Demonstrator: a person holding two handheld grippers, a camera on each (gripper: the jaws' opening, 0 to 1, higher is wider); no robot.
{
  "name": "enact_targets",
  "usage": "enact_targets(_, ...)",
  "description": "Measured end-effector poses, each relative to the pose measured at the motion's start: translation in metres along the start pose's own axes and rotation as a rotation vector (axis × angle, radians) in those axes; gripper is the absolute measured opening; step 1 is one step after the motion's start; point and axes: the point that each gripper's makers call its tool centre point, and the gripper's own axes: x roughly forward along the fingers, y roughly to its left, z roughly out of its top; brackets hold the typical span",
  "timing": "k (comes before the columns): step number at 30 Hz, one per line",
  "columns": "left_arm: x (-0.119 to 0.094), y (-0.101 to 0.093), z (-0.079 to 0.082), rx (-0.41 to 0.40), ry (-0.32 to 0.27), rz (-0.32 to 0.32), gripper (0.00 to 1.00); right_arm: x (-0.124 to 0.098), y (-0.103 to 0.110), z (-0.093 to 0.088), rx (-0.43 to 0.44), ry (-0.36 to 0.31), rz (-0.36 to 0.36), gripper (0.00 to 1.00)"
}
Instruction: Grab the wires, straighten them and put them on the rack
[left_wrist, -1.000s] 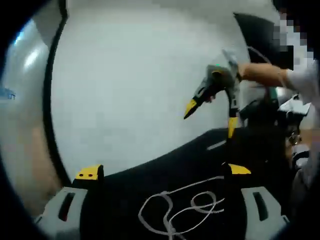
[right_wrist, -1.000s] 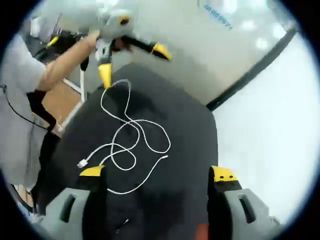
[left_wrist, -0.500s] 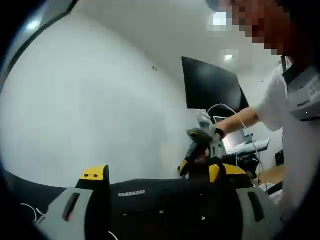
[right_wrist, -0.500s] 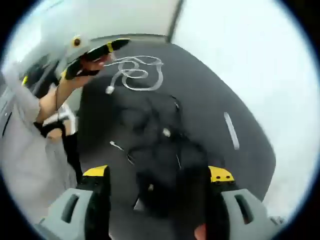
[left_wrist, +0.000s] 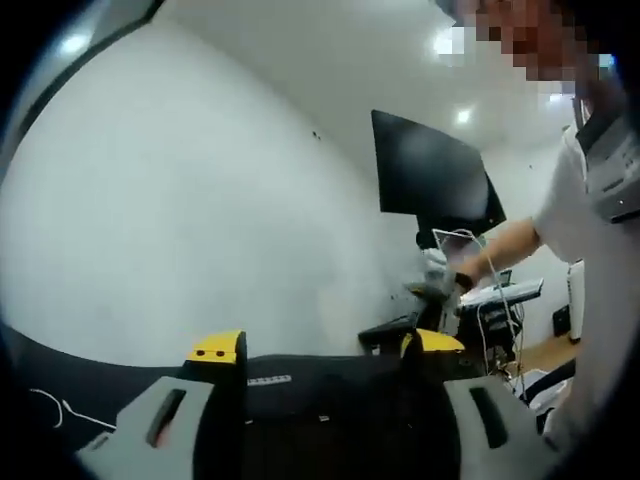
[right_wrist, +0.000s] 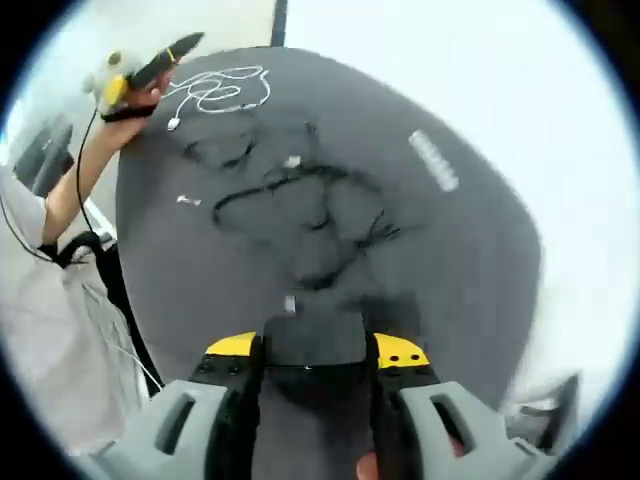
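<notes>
Right gripper (right_wrist: 315, 350): jaws clenched on a dark block (right_wrist: 313, 342) at 6 o'clock, low over the table (right_wrist: 480, 250). Black wires (right_wrist: 300, 215) tangled mid-table, 12 o'clock from the jaws. White wire (right_wrist: 222, 90) coiled at 11 o'clock, far edge, just beside the left gripper (right_wrist: 150, 68) and hand (right_wrist: 125, 100).

Left gripper view: own jaws released, nothing between them. White wire end (left_wrist: 55, 408) at 8 o'clock on the table. Monitor (left_wrist: 432, 175) at 2 o'clock. Rack: cannot tell.

White wall (left_wrist: 180, 200), black monitor (left_wrist: 430, 175)
</notes>
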Motion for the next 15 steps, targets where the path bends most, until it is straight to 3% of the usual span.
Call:
enact_targets(3,0.001,0.001,-0.001,-0.015,0.001,-0.003,0.61,-0.050,-0.041,0.023,-0.022,0.015,-0.078,0.39)
enact_targets(5,0.003,0.007,-0.012,-0.001,0.053,0.026,0.59,-0.079,-0.060,0.030,-0.156,0.064,-0.142,0.39)
enact_targets(6,0.004,0.008,-0.014,0.005,0.066,0.030,0.59,-0.094,-0.083,0.040,-0.232,0.072,-0.188,0.39)
enact_targets(7,0.005,0.008,-0.015,0.010,0.064,0.030,0.59,-0.108,-0.093,0.045,-0.284,0.084,-0.250,0.39)
enact_targets(9,0.005,0.007,-0.016,0.014,0.068,0.029,0.59,-0.127,-0.104,0.057,-0.316,0.079,-0.314,0.39)
enact_targets(11,0.007,0.005,-0.018,0.026,0.079,0.019,0.59,-0.124,-0.100,0.067,-0.265,-0.019,-0.296,0.39)
enact_targets(13,0.008,0.002,-0.021,0.043,0.094,0.012,0.59,-0.102,-0.088,0.050,-0.144,-0.046,-0.219,0.39)
enact_targets(14,0.009,0.002,-0.021,0.047,0.097,0.010,0.59,-0.081,-0.079,0.030,-0.086,-0.059,-0.188,0.39)
enact_targets(15,0.009,0.001,-0.023,0.054,0.104,0.007,0.59,-0.062,-0.074,0.006,-0.058,-0.029,-0.146,0.39)
